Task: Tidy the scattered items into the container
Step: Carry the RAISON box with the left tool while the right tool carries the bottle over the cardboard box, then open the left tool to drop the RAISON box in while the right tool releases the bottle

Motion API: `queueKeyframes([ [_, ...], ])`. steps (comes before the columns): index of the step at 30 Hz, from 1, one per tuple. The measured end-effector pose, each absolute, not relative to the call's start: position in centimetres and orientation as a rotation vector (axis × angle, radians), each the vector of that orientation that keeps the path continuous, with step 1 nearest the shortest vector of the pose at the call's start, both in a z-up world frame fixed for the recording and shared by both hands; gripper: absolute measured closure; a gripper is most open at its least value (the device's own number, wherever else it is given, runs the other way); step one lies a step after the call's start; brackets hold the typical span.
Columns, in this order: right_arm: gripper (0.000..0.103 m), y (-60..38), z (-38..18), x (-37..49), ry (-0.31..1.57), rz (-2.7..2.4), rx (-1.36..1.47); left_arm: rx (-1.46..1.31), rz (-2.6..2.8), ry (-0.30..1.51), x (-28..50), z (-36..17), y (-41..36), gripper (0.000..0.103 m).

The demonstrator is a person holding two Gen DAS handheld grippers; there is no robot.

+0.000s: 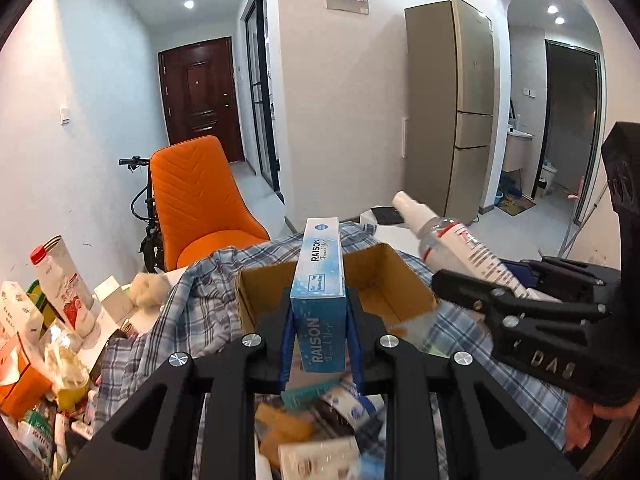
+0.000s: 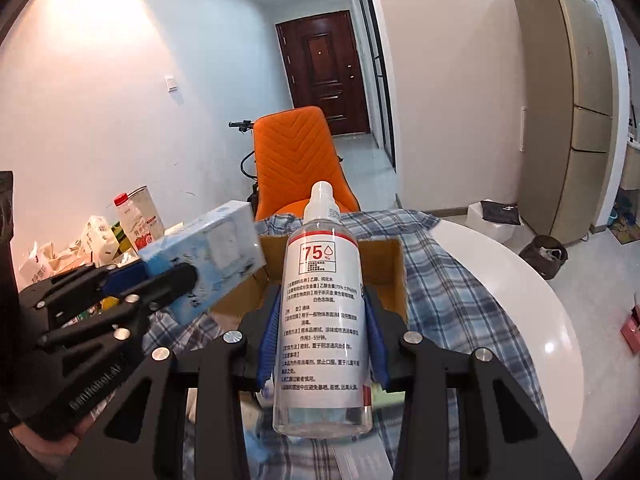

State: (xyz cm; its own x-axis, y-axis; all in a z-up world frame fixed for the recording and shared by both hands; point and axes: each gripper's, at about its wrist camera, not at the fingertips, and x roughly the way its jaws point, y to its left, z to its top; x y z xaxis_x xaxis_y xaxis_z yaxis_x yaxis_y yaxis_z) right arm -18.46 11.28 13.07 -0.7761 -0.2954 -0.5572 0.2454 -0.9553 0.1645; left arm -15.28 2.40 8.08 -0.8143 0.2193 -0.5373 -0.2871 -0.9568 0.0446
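My left gripper (image 1: pixel 320 316) is shut on a blue "RAISON" box (image 1: pixel 321 280), held in the air just in front of an open cardboard box (image 1: pixel 396 280) that sits on a plaid cloth. My right gripper (image 2: pixel 323 320) is shut on a clear spray bottle (image 2: pixel 322 312) of 75% alcohol with a white cap, also held near the cardboard box (image 2: pixel 386 264). In the left wrist view the bottle (image 1: pixel 448 240) and right gripper (image 1: pixel 500 300) show at the right. In the right wrist view the blue box (image 2: pixel 208 252) and left gripper (image 2: pixel 132 292) show at the left.
Loose items lie under the grippers on the plaid cloth (image 1: pixel 192 300). A pile of packets and a red-capped milk bottle (image 1: pixel 60 280) stands at the left. An orange chair (image 1: pixel 200 208) is behind the round white table (image 2: pixel 520 272). A fridge (image 1: pixel 460 112) stands at the right.
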Motion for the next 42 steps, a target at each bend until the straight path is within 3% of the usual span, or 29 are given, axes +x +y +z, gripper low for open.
queueKeyframes([
  [8,0.066,11.3,13.3,-21.5,-0.22,-2.763,0.859,-0.724,2.854,0.12,-17.3,7.0,2.2,0.079],
  [15,0.066,10.5,12.4,-22.0,-0.136,-2.794,0.868,-0.758,2.855,0.186,-18.7,5.7,2.4,0.079],
  [27,0.066,10.3,11.6,-24.7,-0.12,-2.743,0.929,-0.862,2.759,0.053,-21.8,6.7,0.5,0.079],
  [32,0.066,9.9,9.2,-26.4,-0.107,-2.72,1.005,-0.948,2.717,0.152,-23.6,4.7,2.1,0.079],
  [42,0.066,10.3,8.0,-27.3,-0.168,-2.744,1.003,-1.011,2.717,0.138,-25.3,2.8,1.6,0.079],
])
